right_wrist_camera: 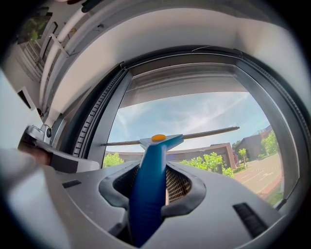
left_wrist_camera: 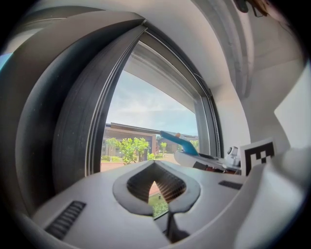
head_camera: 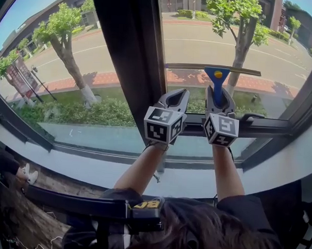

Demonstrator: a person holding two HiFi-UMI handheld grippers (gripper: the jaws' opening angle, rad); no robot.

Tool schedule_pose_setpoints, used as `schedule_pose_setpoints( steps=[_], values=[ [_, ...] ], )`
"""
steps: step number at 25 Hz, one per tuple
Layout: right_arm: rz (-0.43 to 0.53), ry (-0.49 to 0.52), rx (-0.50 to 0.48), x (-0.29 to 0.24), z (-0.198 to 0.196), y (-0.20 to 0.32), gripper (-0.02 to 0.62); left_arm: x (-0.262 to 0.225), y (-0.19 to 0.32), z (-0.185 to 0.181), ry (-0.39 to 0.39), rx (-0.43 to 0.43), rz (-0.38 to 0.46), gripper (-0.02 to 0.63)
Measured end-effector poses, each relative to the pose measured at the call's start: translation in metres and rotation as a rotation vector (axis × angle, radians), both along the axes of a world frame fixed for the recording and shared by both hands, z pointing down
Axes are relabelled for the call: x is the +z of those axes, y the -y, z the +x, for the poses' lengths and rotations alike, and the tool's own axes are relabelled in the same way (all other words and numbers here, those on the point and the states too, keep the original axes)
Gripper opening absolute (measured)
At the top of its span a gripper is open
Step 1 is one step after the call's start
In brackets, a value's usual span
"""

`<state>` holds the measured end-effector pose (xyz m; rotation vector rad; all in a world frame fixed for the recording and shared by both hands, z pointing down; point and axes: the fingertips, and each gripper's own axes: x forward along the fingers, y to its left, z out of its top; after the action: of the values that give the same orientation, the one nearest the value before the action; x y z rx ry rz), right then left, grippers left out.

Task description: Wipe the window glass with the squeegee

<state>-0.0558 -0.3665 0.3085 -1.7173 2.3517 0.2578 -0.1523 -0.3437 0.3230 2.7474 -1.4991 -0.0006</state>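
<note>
Window glass [head_camera: 283,54] is filling the upper field, with a road [head_camera: 201,43] and trees [head_camera: 64,32] showing through it. A dark upright frame post [head_camera: 125,53] is dividing the glazing into a left pane and a right pane. A pale sill [head_camera: 92,167] is running beneath them, from 9 o'clock to 3 o'clock.

The person is leaning toward the window, with both forearms [head_camera: 144,167] reaching toward 12 o'clock.

The right gripper [head_camera: 220,92] is clamping the blue handle of the squeegee [head_camera: 218,80]. In the right gripper view the handle [right_wrist_camera: 148,194] is sitting squeezed between the ribbed pads of the right gripper [right_wrist_camera: 153,172] and rising out past the tips. The handle is pointing to 12 o'clock. The long thin blade [head_camera: 241,71] is lying level across the right pane, from 9 o'clock to 3 o'clock, above the lower frame rail. An orange dot [head_camera: 218,74] is marking the head where handle and blade meet. Whether the blade is pressing on the glass cannot be told.

The left gripper [head_camera: 181,94] is hanging just beside the right one, at its 9 o'clock, in front of the foot of the frame post. In the left gripper view the left gripper [left_wrist_camera: 154,168] is showing its jaws brought together with nothing held between them; only a small gap is remaining between the pads.
</note>
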Motion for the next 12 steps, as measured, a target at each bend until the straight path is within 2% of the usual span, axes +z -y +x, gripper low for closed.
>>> schedule_pose_setpoints(
  steps=[12],
  values=[
    [-0.09,-0.002,0.006,0.059,-0.004,-0.006,0.133,0.049,-0.007,0.003,0.003,0.021,-0.096,0.002]
  ],
)
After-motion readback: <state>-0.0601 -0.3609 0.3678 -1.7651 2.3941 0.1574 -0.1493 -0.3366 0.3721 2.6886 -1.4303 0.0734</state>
